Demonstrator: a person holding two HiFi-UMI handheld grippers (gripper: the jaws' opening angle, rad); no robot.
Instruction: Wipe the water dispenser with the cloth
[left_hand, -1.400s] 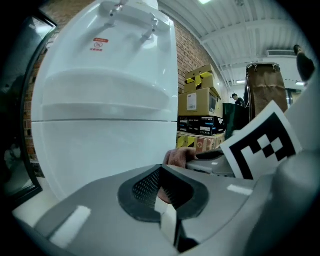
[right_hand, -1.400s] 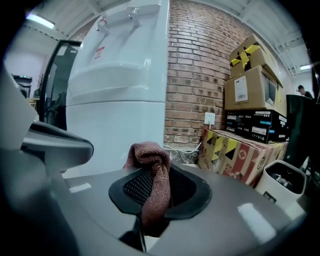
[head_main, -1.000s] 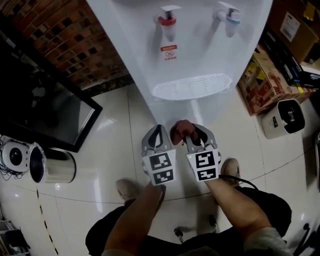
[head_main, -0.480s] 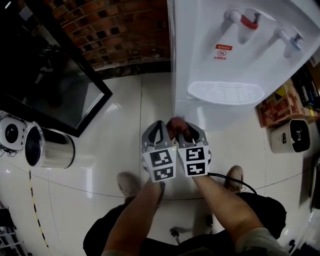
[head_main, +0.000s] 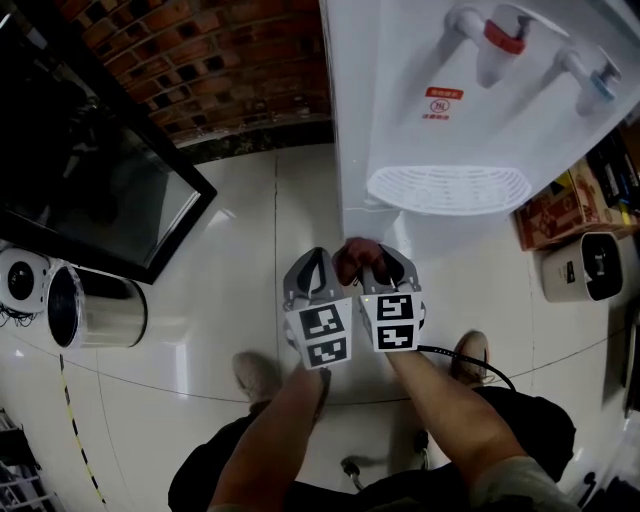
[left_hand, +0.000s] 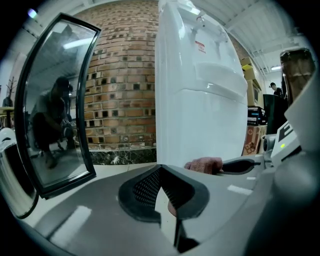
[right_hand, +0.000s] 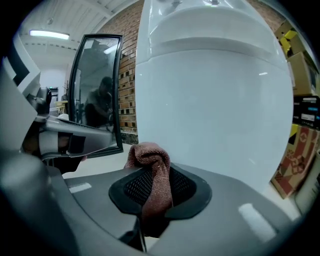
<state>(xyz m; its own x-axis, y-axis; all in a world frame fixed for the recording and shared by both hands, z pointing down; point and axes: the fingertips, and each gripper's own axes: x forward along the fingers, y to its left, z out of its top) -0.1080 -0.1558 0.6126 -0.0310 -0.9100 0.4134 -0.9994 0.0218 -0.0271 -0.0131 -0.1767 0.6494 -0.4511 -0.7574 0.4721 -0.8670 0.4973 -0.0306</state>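
The white water dispenser (head_main: 440, 110) stands at the upper right of the head view, with a red tap (head_main: 505, 38), a blue tap (head_main: 600, 80) and a white drip tray (head_main: 450, 190). My right gripper (head_main: 372, 262) is shut on a bunched reddish-brown cloth (head_main: 350, 258) low in front of the dispenser's left front corner. In the right gripper view the cloth (right_hand: 150, 157) pokes up between the jaws, close to the dispenser's lower panel (right_hand: 215, 110). My left gripper (head_main: 316, 256) sits just left of it, shut and holding nothing. In the left gripper view the dispenser (left_hand: 195, 90) rises ahead.
A black-framed glass panel (head_main: 100, 190) leans by the brick wall (head_main: 230, 70) at left. A steel bin (head_main: 95, 310) and a round white device (head_main: 20, 280) lie on the tiled floor. Cardboard boxes (head_main: 560, 215) and a small white appliance (head_main: 590, 265) stand right of the dispenser.
Both grippers have drawn side by side and shifted from in front of the dispenser's middle to its left front corner, a little lower. The cloth stays gripped in the right one.
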